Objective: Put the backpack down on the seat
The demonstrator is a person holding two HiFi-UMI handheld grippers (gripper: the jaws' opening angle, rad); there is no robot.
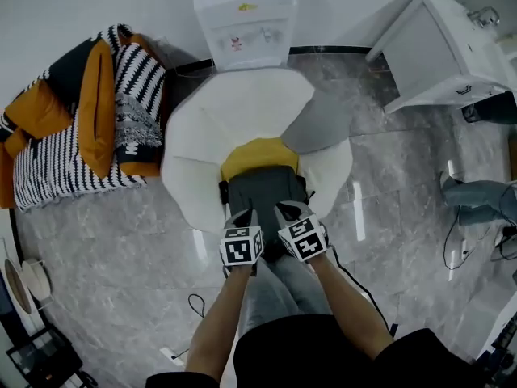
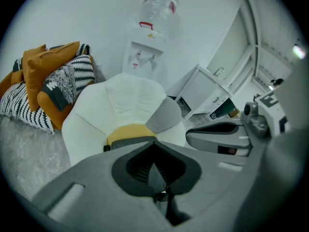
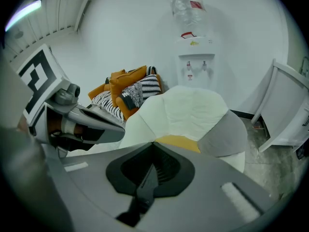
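A dark grey backpack (image 1: 262, 191) hangs upright in front of the white petal-shaped chair (image 1: 234, 111), its top over the front of the yellow seat cushion (image 1: 260, 155). My left gripper (image 1: 245, 218) and right gripper (image 1: 289, 213) are side by side at its near top edge. In the left gripper view the left gripper (image 2: 155, 146) is shut on a dark strap; the backpack's top (image 2: 129, 141) and the seat cushion (image 2: 126, 130) show beyond. In the right gripper view the right gripper (image 3: 153, 148) is shut on a black strap, with the seat cushion (image 3: 179, 142) ahead.
A grey pillow (image 1: 319, 124) leans on the chair's right side. Striped and orange cushions (image 1: 81, 120) are piled at the left. A water dispenser (image 1: 246, 14) stands behind the chair, a white cabinet (image 1: 448, 51) at the right. Cables and another person's leg (image 1: 481, 200) are at the right.
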